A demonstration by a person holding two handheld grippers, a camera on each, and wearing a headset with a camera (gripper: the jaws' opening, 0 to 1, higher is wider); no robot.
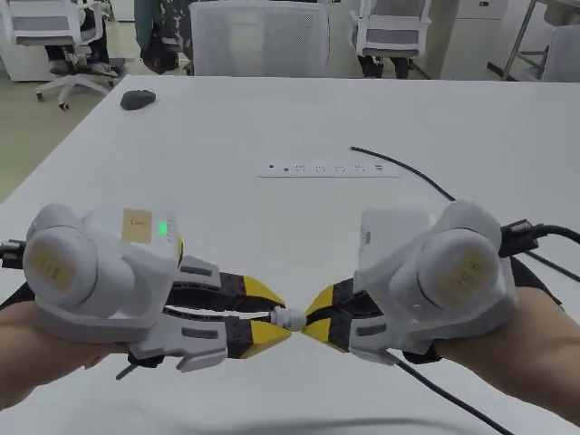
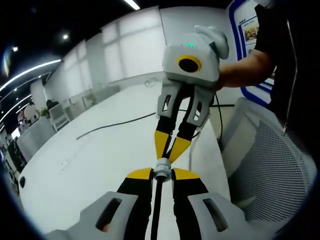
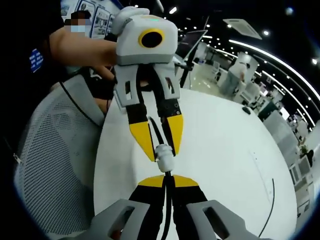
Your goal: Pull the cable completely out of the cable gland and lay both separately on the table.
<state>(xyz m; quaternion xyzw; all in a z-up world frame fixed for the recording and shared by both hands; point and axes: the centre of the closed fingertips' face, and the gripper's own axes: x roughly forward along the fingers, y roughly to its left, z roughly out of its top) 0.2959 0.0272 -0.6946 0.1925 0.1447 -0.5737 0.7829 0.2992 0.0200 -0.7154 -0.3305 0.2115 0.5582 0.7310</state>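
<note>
Clamping the gland: the left gripper (image 1: 276, 314), with its yellow-tipped fingers (image 2: 140, 174) pressed against either side of the white gland (image 1: 288, 319).
Right gripper (image 1: 311, 319): faces the left one tip to tip. Its fingers (image 3: 186, 181) are drawn together on the black cable (image 3: 167, 205), just beside the gland.
Cable: runs through the gland and has not been pulled out. In the right gripper view it leaves the gland on both sides, one run going back between the right fingers and the other between the left fingers.
Gland's place: held off the bench (image 1: 272, 227), between the two grippers, over the near edge and about midway along it.
Hands: the left hand (image 1: 36, 358) and the right hand (image 1: 535, 358) each grasp a gripper body from below, close to the near edge.
Power strip (image 1: 328, 169): white, lying flat at mid-bench, parallel to the far edge and well apart from the grippers.
Cord (image 1: 408, 172): black, running from the strip's right end toward the right edge.
Mouse (image 1: 138, 99): dark, lying near the far left corner.
Chair (image 1: 258, 41): mesh-backed, standing just beyond the far edge.
</note>
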